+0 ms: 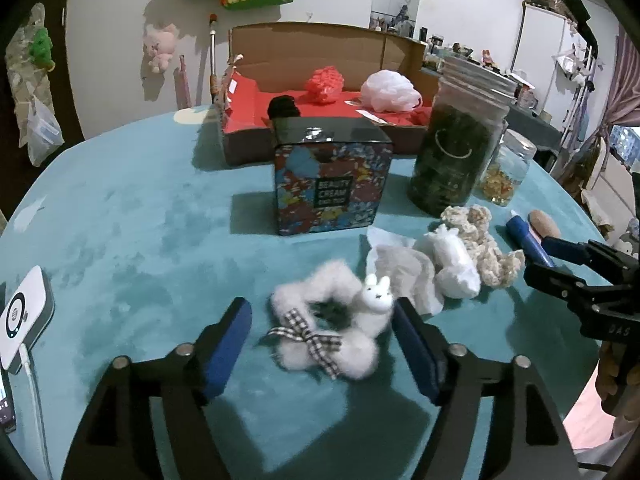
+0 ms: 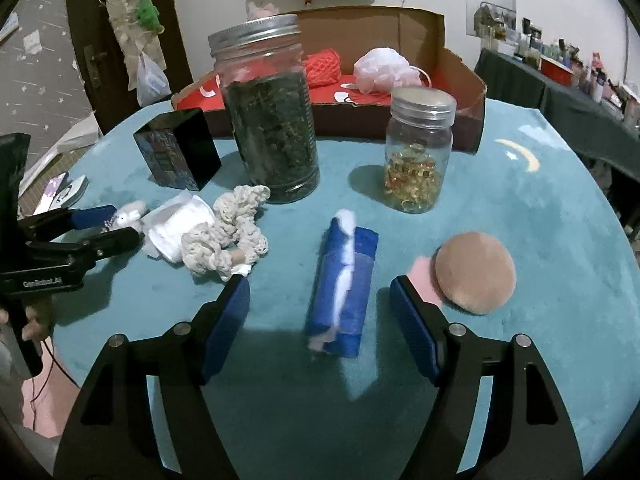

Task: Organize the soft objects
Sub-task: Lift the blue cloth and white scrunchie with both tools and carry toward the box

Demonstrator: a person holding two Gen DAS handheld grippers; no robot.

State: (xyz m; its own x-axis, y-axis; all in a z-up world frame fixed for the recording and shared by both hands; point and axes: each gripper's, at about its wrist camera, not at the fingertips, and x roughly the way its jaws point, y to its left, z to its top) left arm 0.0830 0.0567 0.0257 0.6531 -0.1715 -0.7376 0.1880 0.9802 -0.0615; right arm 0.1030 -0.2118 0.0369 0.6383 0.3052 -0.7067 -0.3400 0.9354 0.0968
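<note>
A white fluffy scrunchie [image 1: 332, 280] with a small rabbit and a checked bow lies on the teal table cover. My left gripper [image 1: 323, 342] is open, one finger on each side of it. In the right wrist view, my right gripper [image 2: 320, 322] is open around a blue roll with white cotton [image 2: 344, 280]. A cream crochet scrunchie [image 2: 232, 236] and a white wrapped pad [image 2: 180, 228] lie together to its left. A tan round puff [image 2: 474, 272] sits on a pink piece by the right finger. The cardboard box [image 1: 320, 44] with red lining holds a red mesh ball [image 1: 325, 82], a white pouf [image 1: 390, 90] and a black item.
A patterned tin box [image 1: 332, 188], a tall jar of dark leaves [image 1: 456, 148] and a small jar of golden capsules [image 2: 416, 164] stand between the soft things and the box. A white device with a cable [image 1: 20, 320] lies at the left table edge. The right gripper [image 1: 538, 258] shows at the right.
</note>
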